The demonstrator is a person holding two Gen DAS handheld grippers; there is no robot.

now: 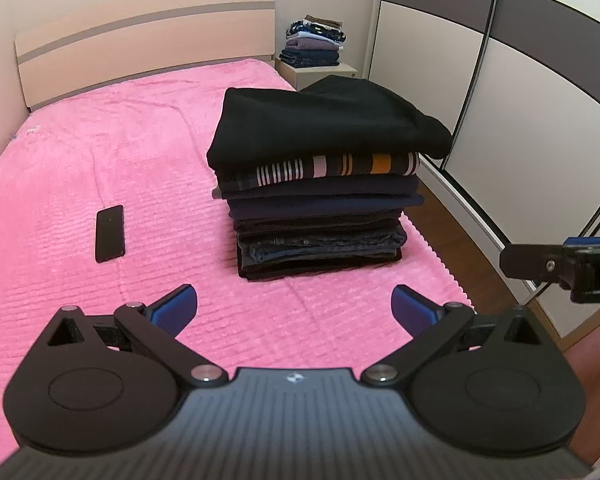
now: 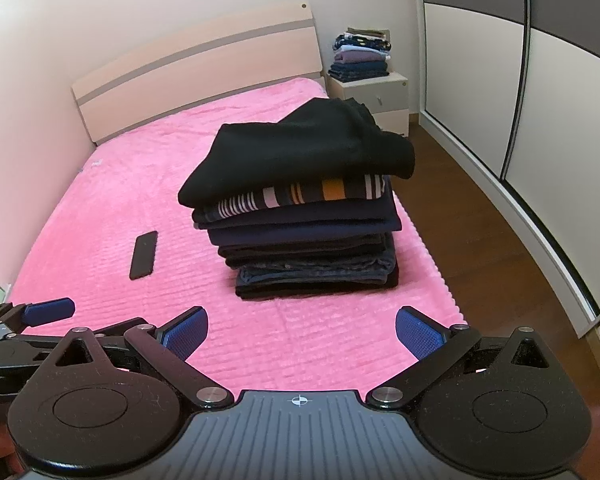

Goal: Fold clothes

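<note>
The fingers of the left gripper (image 1: 294,310) are spread wide with nothing between their blue pads, and those of the right gripper (image 2: 302,332) stand just as wide and just as empty. Both hang above the pink bedspread (image 1: 80,160), side by side.

Straight ahead of both sets of fingers, near the bed's right edge, sits the stack of folded clothes (image 1: 320,200). A black garment (image 1: 324,124) lies on top, a striped one (image 1: 340,166) just under it, then dark blue pieces and what looks like denim at the bottom. The black one bulges past the stack on the right, so it seems the least tidy fold.

Ahead and to the left of the fingers, a dark phone (image 1: 110,234) lies flat on the bedspread, well apart from the stack.

Far beyond the fingers, a second pile of clothes (image 2: 360,56) rests on the nightstand (image 2: 376,96). No loose garment shows, so the folding appears largely done.
</note>
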